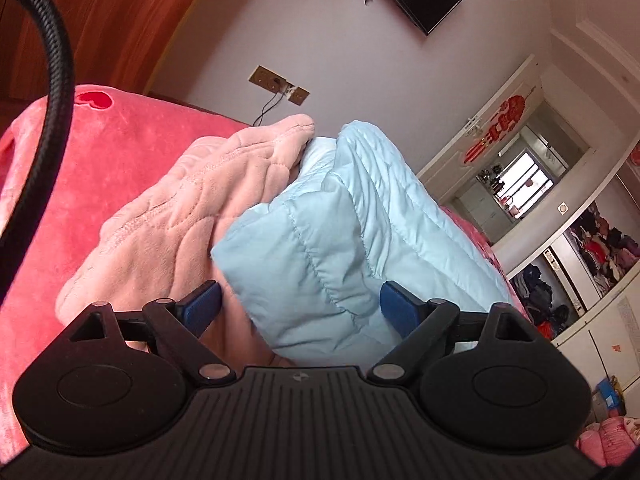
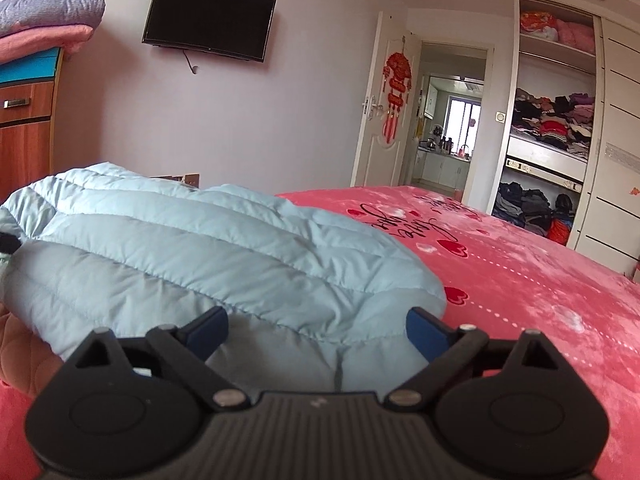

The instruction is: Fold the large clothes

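A light blue puffer jacket (image 1: 320, 220) lies bundled on the bed, partly over a pink quilted garment (image 1: 180, 208). My left gripper (image 1: 300, 306) is right at the jacket's near fold. Its jaws stand wide and its blue pads (image 1: 204, 304) flank the fold without squeezing it. In the right wrist view the same jacket (image 2: 200, 248) spreads flat to the left. My right gripper (image 2: 316, 330) is open at the jacket's near hem, with the padded cloth lying between and below the pads. A bit of the pink garment (image 2: 16, 344) shows at the far left.
The bed has a red-pink plush blanket (image 2: 520, 300) with hearts and script. A wooden cabinet (image 2: 24, 120) topped with folded bedding stands at left, a wall TV (image 2: 208, 12) is beyond, and an open wardrobe (image 2: 548, 140) and a doorway are at right. A black cable (image 1: 56, 80) hangs at left.
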The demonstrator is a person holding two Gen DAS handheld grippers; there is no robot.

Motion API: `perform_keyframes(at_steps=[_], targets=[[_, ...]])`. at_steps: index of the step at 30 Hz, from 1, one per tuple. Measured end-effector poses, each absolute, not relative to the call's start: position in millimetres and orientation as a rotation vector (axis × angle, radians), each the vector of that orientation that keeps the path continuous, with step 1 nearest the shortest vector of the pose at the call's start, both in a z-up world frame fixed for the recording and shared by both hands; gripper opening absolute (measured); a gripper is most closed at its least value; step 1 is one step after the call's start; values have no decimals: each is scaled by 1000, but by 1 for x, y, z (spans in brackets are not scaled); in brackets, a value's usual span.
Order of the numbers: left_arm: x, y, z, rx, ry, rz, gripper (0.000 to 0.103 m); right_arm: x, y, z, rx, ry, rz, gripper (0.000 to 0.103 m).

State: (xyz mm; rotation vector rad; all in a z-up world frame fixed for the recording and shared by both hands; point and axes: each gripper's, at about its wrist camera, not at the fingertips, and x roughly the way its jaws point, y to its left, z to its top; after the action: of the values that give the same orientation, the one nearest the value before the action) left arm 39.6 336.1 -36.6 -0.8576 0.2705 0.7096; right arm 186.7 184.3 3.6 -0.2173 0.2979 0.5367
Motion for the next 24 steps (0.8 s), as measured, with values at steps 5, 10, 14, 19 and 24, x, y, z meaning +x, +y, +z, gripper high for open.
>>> perform_keyframes(at_steps=[5,10,14,19,24], targets=[[53,362,-46,-964,265,676,103,206,190,-3,-226,353,531,100],[50,364,-41,-925,249,694,90,226,185,-11,-143,437,523,102],[53,356,-38,-840,279,736,74,228,187,-15,-121,450,522,102],[56,339,-38,-768,267,825,68,225,192,-16,-160,436,511,102],[51,333,-39,-771,228,840,67,226,192,-15,-179,430,514,102]])
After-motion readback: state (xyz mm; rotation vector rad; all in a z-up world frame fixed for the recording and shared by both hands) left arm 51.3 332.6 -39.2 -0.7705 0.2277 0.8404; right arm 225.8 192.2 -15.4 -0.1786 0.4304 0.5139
